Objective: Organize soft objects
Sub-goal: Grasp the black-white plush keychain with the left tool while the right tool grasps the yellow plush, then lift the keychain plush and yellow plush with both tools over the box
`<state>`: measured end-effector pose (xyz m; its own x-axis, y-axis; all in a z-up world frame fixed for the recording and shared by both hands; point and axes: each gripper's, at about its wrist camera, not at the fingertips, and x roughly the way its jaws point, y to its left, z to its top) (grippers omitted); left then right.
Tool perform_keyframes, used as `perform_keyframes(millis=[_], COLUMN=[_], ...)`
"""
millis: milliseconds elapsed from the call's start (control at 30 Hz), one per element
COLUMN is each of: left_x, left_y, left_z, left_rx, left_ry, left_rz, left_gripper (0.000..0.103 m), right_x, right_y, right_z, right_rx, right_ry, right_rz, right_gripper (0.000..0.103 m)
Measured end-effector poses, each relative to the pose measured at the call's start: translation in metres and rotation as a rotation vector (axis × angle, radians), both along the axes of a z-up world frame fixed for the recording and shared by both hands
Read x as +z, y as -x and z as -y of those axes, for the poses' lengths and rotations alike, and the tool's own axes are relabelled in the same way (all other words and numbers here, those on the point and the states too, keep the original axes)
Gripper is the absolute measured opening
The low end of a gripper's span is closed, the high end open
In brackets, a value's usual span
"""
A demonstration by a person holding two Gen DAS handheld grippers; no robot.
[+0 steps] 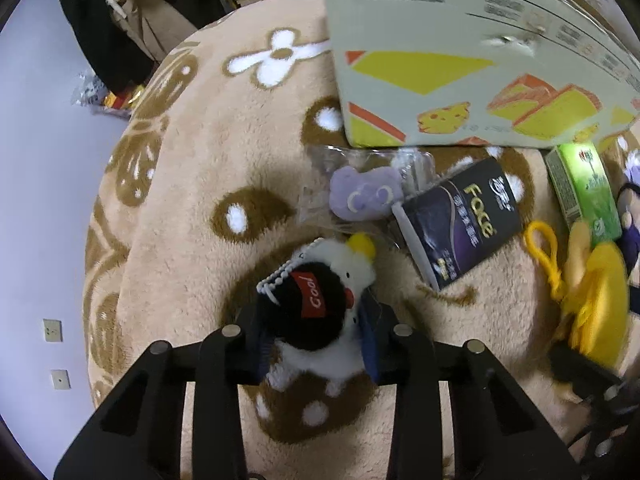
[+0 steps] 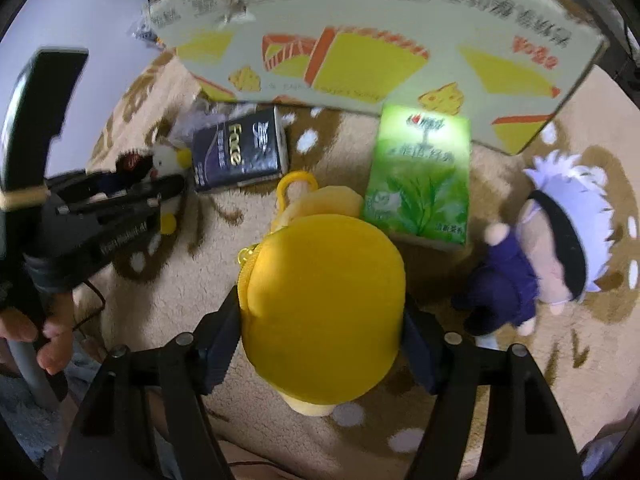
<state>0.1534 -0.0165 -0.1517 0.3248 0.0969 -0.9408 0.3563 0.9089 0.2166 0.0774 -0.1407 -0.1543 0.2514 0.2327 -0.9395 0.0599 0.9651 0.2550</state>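
My left gripper (image 1: 318, 338) is shut on a small white plush bird (image 1: 320, 304) with a black cap labelled "Gool", just above the beige rug (image 1: 192, 208). It also shows in the right wrist view (image 2: 160, 160). My right gripper (image 2: 320, 344) is shut on a round yellow plush pouch (image 2: 324, 316) with a yellow clip (image 2: 296, 184); the pouch also shows in the left wrist view (image 1: 596, 308). A purple plush (image 1: 364, 196) in clear wrap lies ahead. A white-haired doll (image 2: 556, 248) in dark blue lies at the right.
A large printed cardboard box (image 1: 460, 72) stands at the far side of the rug, also in the right wrist view (image 2: 360, 40). A dark "Face" tissue pack (image 1: 460, 220) and a green tissue pack (image 2: 420, 176) lie before it. Books and clothes sit beyond.
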Motion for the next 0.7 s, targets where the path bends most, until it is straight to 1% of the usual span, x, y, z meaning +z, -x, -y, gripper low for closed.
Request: perform_keyframes(millis=[133,233,367,533,600,700], left_x=[0.007,0.017,0.033,0.060,0.076,0.098], left_y=[0.007,0.012,0.021,0.034,0.043,0.054], left_z=[-0.002,-0.007,-0.011,-0.011,-0.011,-0.011], left_rx=[0.005,0.015,0.020,0.007,-0.012,-0.037], left_ry=[0.019,0.065,0.145,0.174,0.198,0.235], left_rz=[0.015,0.027,0.044,0.152,0.219,0.324], left_gripper=[0.034,0.034,0.034,0.034,0.034,0.034], right_x=[0.019,0.034,0.051,0.077,0.087,0.106], right_y=[0.006,0.009,0.012,0.017,0.019,0.022], right_z=[0.013,0.024,0.036,0.050,0.052,0.056], right_rx=[-0.037,-0.068,-0.114,-0.135,-0.134,-0.120], right_ry=[0.002,0.012,0.010,0.025,0.048,0.081], right_rz=[0.060,0.114,0.182,0.273,0.312,0.405], right_gripper=[0.075,0.075,0.075,0.075,0.075,0.075])
